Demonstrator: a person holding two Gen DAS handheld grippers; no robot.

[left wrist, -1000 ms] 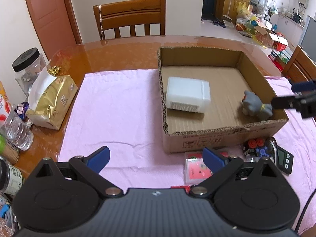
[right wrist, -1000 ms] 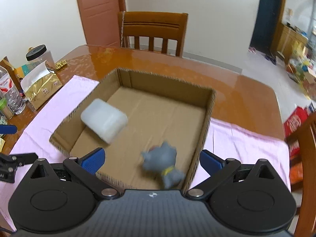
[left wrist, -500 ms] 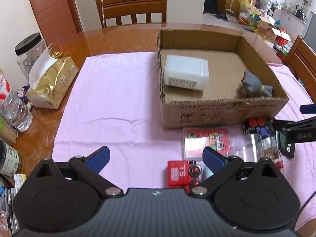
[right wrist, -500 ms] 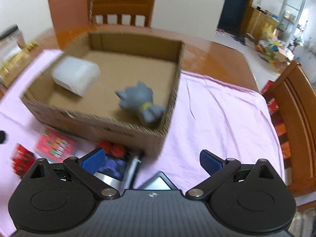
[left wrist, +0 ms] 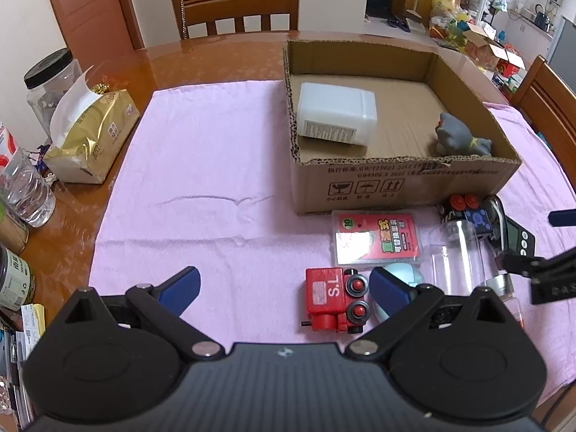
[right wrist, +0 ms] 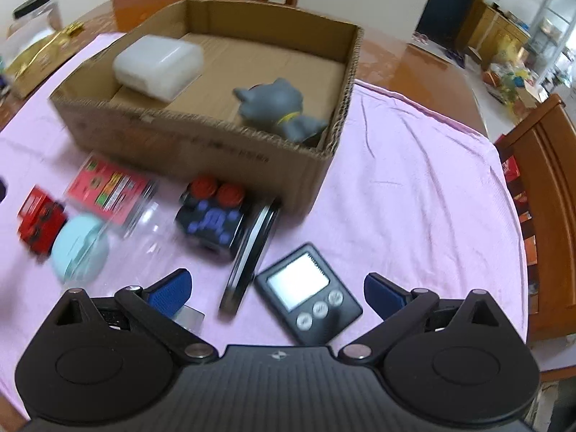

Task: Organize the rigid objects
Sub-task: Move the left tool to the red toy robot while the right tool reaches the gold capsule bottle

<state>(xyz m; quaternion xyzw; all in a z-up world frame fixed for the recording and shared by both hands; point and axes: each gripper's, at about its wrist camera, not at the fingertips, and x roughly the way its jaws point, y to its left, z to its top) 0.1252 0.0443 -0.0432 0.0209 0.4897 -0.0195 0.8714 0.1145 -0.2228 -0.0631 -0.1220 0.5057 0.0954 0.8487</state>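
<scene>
A cardboard box [left wrist: 403,187] [right wrist: 201,144] on the pink cloth holds a white plastic container [left wrist: 336,113] [right wrist: 158,61] and a grey cat figure [left wrist: 459,138] [right wrist: 277,108]. In front of the box lie a red toy train [left wrist: 334,298] [right wrist: 39,217], a red card pack [left wrist: 376,237] [right wrist: 108,189], a pale blue round case [right wrist: 79,248], a clear bottle [left wrist: 464,255], a black cube with red knobs [right wrist: 214,216] and a black digital timer [right wrist: 307,293]. My left gripper [left wrist: 284,282] is open, just left of the train. My right gripper [right wrist: 277,291] is open, straddling the timer.
A gold tissue pack [left wrist: 91,136], a black-lidded jar [left wrist: 52,79] and bottles [left wrist: 25,190] stand along the table's left edge. Wooden chairs stand at the far side [left wrist: 234,3] and at the right [right wrist: 543,194]. Bare pink cloth [left wrist: 201,165] spreads left of the box.
Both grippers have drawn back from the box toward the near edge. The grey cat figure now lies in the box, and the right gripper has come down over the timer.
</scene>
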